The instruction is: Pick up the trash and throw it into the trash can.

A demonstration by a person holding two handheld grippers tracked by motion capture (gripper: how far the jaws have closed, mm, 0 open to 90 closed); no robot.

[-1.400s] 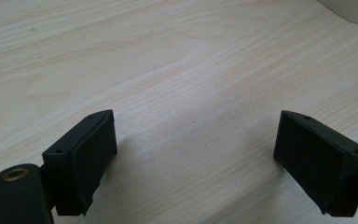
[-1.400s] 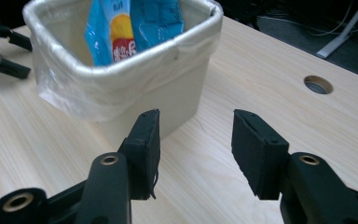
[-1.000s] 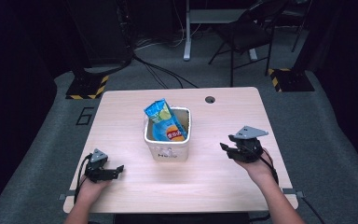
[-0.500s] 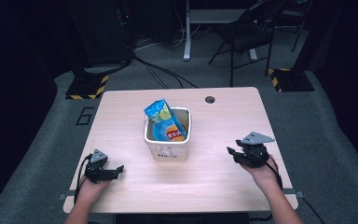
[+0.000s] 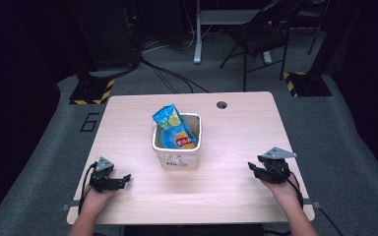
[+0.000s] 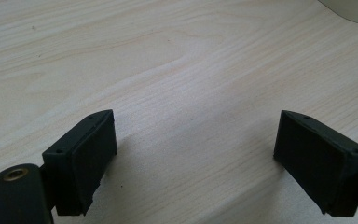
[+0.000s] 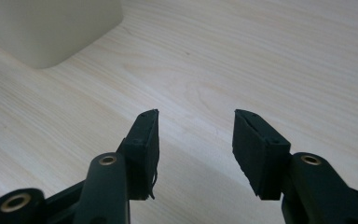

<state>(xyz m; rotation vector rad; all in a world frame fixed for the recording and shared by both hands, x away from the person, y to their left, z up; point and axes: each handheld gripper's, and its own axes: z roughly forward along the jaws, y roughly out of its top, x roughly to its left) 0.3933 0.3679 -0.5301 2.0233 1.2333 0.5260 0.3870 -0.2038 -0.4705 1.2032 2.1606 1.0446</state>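
- Two black tongs rest low over the table [image 5: 236,182]: left tongs [image 5: 126,179] spread wide, right tongs [image 5: 252,168] partly open, both empty.
- One pale wood-grain table.
- One white square bin [image 5: 176,156] sits mid-table, between the tongs.
- One glossy blue chip bag [image 5: 173,129] stands inside the bin.

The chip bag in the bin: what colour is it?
Mostly blue, with a green-yellow patch near the top; the bag shows best in the high view.
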